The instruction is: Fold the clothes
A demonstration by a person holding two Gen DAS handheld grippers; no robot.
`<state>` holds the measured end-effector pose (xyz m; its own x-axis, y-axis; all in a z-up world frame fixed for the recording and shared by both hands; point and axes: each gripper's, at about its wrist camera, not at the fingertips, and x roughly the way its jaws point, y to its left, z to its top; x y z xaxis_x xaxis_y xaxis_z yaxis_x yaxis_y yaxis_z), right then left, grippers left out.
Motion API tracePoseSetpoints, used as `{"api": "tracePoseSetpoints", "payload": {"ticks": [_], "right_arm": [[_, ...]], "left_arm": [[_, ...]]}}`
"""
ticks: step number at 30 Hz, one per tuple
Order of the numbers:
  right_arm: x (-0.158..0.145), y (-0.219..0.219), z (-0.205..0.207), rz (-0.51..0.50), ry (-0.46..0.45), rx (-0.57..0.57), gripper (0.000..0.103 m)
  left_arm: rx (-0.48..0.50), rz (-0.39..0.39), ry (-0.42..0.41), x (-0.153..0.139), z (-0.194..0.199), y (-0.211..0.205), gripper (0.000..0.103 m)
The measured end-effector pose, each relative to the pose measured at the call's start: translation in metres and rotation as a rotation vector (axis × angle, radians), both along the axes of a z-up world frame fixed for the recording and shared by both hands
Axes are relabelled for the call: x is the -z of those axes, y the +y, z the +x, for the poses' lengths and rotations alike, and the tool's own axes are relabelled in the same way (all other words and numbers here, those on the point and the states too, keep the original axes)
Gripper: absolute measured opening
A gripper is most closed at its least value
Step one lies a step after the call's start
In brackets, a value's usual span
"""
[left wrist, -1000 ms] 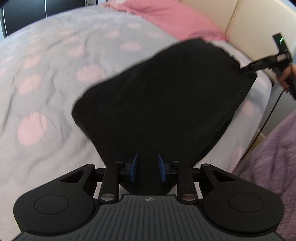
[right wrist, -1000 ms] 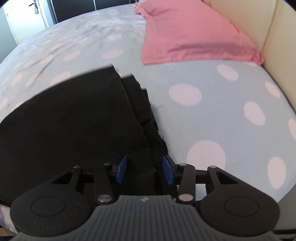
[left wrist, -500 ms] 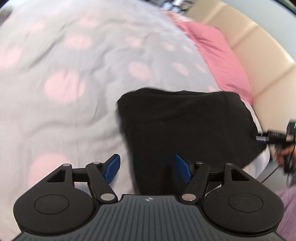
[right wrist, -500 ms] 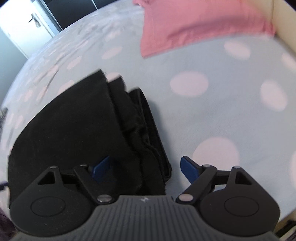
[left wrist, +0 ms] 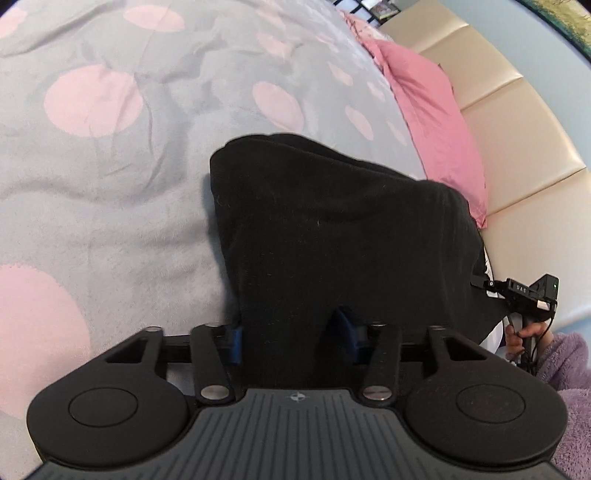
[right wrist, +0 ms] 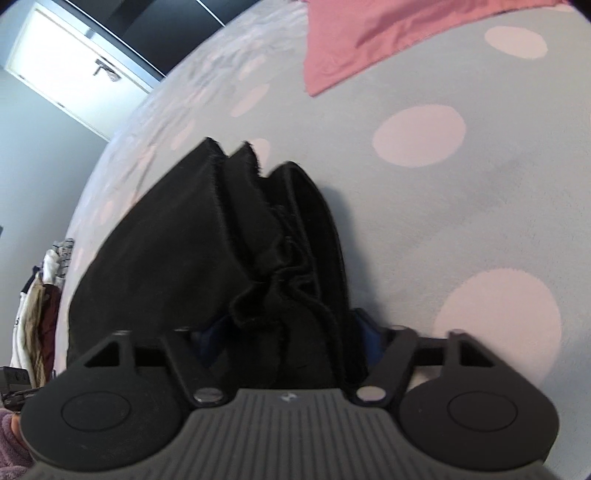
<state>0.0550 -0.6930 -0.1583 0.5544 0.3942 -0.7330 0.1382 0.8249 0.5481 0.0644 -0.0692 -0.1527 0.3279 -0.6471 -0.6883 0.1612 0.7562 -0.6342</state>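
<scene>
A black folded garment (left wrist: 332, 229) lies on the grey bedspread with pink dots (left wrist: 110, 155). My left gripper (left wrist: 291, 338) is closed around the garment's near edge, blue pads pressing the bunched fabric. In the right wrist view the garment (right wrist: 207, 243) shows several stacked layers with frayed edges. My right gripper (right wrist: 284, 338) straddles the thick bundle, its blue pads against both sides of the fabric. The right gripper also shows in the left wrist view (left wrist: 524, 295) at the garment's far right edge.
A pink pillow (left wrist: 436, 110) lies against a cream padded headboard (left wrist: 517, 140). The pillow also shows in the right wrist view (right wrist: 388, 33). A pile of other clothes (right wrist: 37, 302) sits off the bed's left side. A white door (right wrist: 74, 77) stands beyond.
Both grippers held the garment, opened half a second ago as it dropped onto the bed, and have now closed on the folded bundle's edges again.
</scene>
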Motion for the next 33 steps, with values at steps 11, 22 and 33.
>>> {"api": "tracePoseSetpoints", "payload": {"ticks": [11,22,33], "right_arm": [[-0.057,0.036,-0.009,-0.032,0.022,-0.002,0.031],[-0.062,0.218,0.016,0.013,0.077,-0.296,0.03],[-0.118,0.28,0.0,-0.305,-0.048,-0.334,0.045]], "left_arm": [[0.041,0.059,-0.142,-0.077,-0.003,0.029,0.017],[-0.051,0.275,-0.118,-0.14,-0.024,0.179,0.017],[-0.012,0.242,-0.114,-0.126,-0.02,0.232,0.018]]}}
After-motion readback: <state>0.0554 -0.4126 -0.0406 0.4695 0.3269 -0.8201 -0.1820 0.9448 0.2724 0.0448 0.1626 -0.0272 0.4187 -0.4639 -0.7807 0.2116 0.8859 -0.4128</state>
